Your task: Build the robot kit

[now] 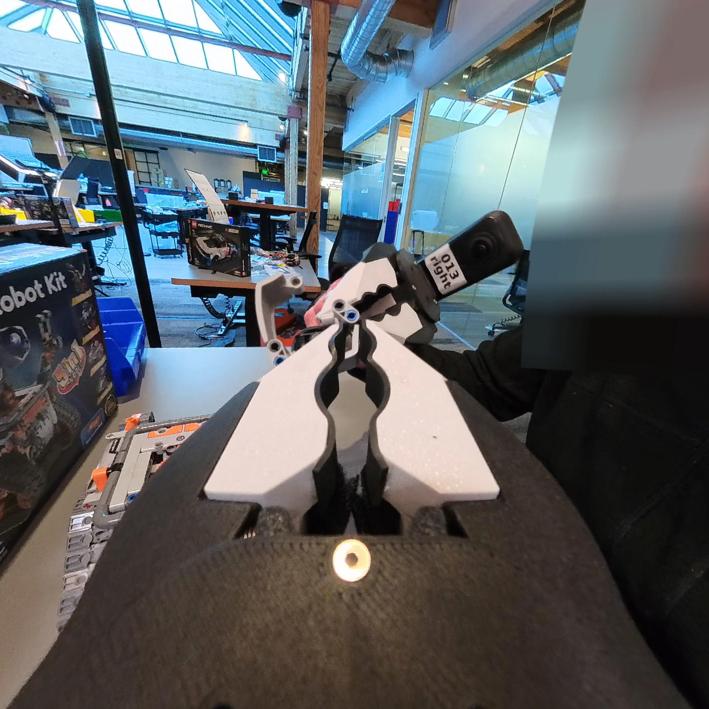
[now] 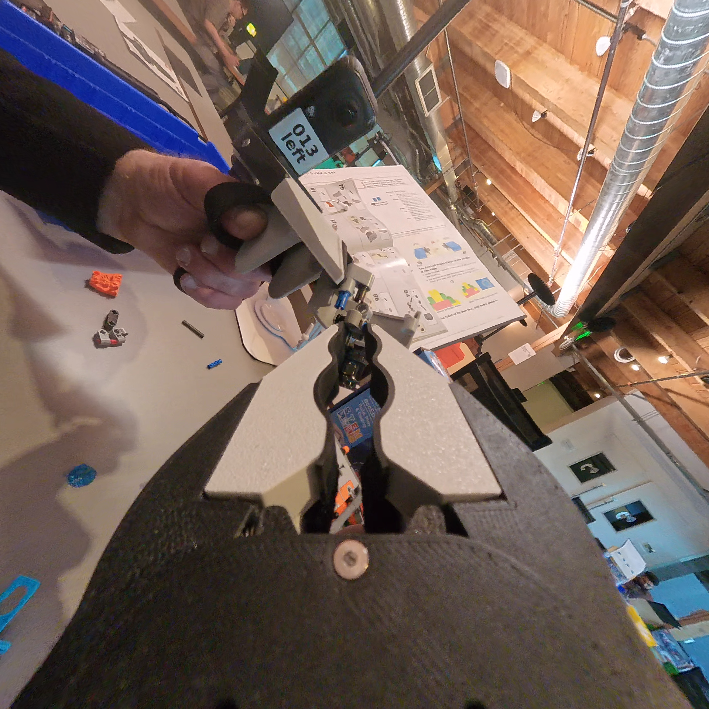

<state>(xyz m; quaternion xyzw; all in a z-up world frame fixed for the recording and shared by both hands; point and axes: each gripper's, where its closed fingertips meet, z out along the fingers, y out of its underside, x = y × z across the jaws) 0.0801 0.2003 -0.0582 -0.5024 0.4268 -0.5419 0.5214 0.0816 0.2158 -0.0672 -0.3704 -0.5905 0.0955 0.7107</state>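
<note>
Two grippers meet tip to tip above the grey table (image 2: 126, 383): the left gripper (image 1: 347, 329) and the right gripper (image 2: 351, 326) each pinch the same small grey brick assembly (image 1: 341, 309), held in the air between them. Loose brick pieces (image 2: 109, 330) lie unattached on the table, and a tracked brick model (image 1: 134, 460) sits beside the left gripper.

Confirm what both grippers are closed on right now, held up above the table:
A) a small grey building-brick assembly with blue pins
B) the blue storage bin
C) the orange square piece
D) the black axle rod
A: the left gripper and right gripper both pinch the grey brick assembly with blue pins, while the orange square piece and black rod lie on the table.
</note>
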